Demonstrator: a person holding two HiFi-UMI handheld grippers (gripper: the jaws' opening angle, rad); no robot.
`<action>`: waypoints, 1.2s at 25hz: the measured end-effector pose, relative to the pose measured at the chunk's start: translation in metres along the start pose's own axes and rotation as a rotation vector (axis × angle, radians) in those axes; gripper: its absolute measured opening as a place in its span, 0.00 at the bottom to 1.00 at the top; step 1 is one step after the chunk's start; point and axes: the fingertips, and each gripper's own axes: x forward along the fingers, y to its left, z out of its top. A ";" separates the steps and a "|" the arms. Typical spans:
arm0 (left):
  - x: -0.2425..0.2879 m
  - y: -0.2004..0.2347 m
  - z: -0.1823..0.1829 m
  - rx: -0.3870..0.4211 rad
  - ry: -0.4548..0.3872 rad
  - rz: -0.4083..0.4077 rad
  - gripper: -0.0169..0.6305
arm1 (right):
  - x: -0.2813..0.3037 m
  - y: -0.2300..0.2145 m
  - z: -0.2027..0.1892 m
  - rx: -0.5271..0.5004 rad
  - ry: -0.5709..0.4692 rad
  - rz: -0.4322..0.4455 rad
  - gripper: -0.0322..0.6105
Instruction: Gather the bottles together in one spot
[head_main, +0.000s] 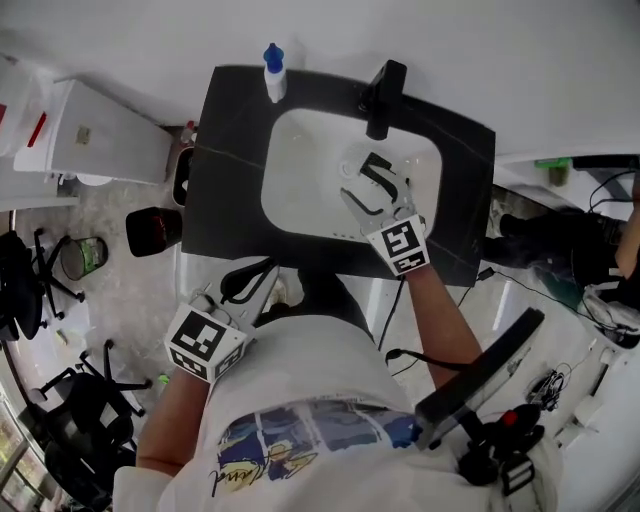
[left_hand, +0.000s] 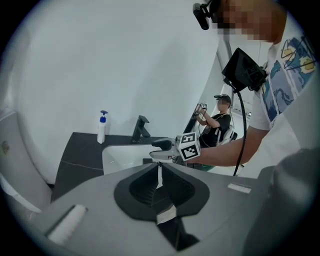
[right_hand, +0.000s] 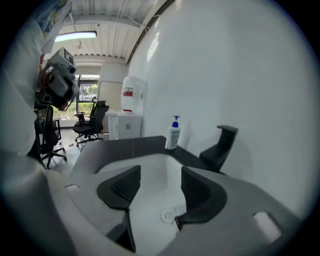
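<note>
**Over the basin, an open right gripper with the bottle not yet reached**

At the back left corner of the dark surface (head_main: 230, 190), a single white pump bottle (head_main: 274, 72) with a blue top stands upright, close to the wall and well apart from both grippers. No second bottle can be made out on the surface in any view, so where the gathering spot should be is unclear.

The step in hand looks like the reach toward that bottle. The right gripper (head_main: 366, 180) hangs above the white basin (head_main: 300, 160), in front of the black faucet (head_main: 384, 95), and points down into the bowl. Its jaws stand well apart and its own view shows only the basin floor and the drain (right_hand: 166, 215) between them: it is released and holds nothing.

The left gripper (head_main: 252, 280) sits at the near edge of the surface, close to the person's body. Its jaws are drawn together to a thin slit with nothing between them, so it is clenched and empty.

The next move probably calls for carrying the open right gripper across the basin to the back left corner. It would need to set its jaws either side of the bottle's body, below the pump, before closing, keeping the bottle upright.
</note>
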 end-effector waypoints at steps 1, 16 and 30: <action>0.003 -0.003 0.000 0.006 0.006 -0.014 0.07 | -0.007 -0.004 -0.018 -0.005 0.041 -0.014 0.44; 0.031 -0.013 0.004 0.025 0.056 -0.072 0.07 | -0.023 -0.072 -0.180 -0.211 0.585 -0.002 0.43; 0.037 0.004 0.001 -0.041 0.075 -0.016 0.07 | 0.010 -0.086 -0.254 -0.384 0.885 0.110 0.42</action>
